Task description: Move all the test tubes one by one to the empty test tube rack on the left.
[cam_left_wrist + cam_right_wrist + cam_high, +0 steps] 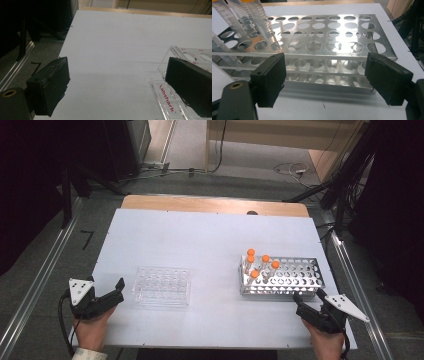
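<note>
While both hands wait at the near edge of the worktop [210, 240], each gripper faces its own thing. The left gripper [116, 289] has its jaws spread apart and holds nothing. Just beside it, toward the middle of the worktop, lies a clear plastic well plate [161, 286]. The plate lies flat, and its long side runs from left to right across the worktop. In the left gripper view, one jaw is over the near corner of the plate [165, 100], but it is hard to tell if it touches it. The right gripper [298, 303] is also wide open and empty. It points at the metal tube rack [295, 279], which stands right in front of it, very near. The long side of the rack also runs from left to right, and in the right gripper view the rack [317, 50] looks wider than the gap between the jaws. Five tubes with orange caps [260, 262] stand straight up at the left end of the rack. The right hand is nearer to them, so that gripper would likely need to lift up and move left to reach one.
</note>
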Action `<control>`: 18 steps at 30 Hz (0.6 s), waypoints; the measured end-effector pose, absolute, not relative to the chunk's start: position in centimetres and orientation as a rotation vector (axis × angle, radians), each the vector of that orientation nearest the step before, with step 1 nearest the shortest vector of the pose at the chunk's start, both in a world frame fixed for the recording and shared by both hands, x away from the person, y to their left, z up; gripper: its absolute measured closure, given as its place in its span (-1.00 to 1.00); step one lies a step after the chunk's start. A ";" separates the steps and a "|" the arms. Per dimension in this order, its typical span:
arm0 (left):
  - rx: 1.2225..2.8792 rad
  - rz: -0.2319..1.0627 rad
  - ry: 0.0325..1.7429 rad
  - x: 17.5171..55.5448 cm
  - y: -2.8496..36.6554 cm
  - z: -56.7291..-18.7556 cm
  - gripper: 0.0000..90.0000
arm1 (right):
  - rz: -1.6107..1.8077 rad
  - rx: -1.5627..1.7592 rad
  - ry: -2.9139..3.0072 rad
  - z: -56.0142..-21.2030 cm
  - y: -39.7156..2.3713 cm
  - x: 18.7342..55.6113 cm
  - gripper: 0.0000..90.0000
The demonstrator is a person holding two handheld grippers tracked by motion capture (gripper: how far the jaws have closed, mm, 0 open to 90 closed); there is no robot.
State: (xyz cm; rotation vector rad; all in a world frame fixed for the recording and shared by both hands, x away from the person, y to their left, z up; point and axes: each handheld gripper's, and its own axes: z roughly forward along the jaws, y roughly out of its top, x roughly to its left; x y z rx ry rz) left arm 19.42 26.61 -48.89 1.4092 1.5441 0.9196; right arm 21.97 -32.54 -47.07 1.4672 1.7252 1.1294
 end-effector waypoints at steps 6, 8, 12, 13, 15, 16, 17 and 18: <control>1.410 0.925 1.546 19.4 26.6 -48.9 -0.87 | 1.146 1.470 1.734 -46.9 -32.3 22.1 -0.64; 1.410 0.927 1.547 19.4 26.6 -48.9 -0.87 | 1.150 1.468 1.735 -46.7 -32.3 22.2 -0.64; 1.411 0.928 1.545 19.4 26.5 -48.9 -0.87 | 1.151 1.455 1.746 -46.5 -32.0 22.4 -0.63; 1.412 0.930 1.545 19.4 26.6 -48.9 -0.87 | 1.154 1.450 1.752 -46.4 -31.9 22.5 -0.62; 1.413 0.930 1.545 19.4 26.5 -48.9 -0.87 | 1.154 1.444 1.759 -46.4 -31.8 22.5 -0.62; 1.414 0.930 1.546 19.4 26.5 -48.9 -0.87 | 1.155 1.439 1.765 -46.3 -31.6 22.6 -0.62; 1.413 0.929 1.546 19.4 26.5 -48.9 -0.87 | 1.156 1.437 1.768 -46.2 -31.5 22.7 -0.62; 1.414 0.930 1.545 19.4 26.5 -48.9 -0.87 | 1.157 1.433 1.772 -46.2 -31.4 22.8 -0.62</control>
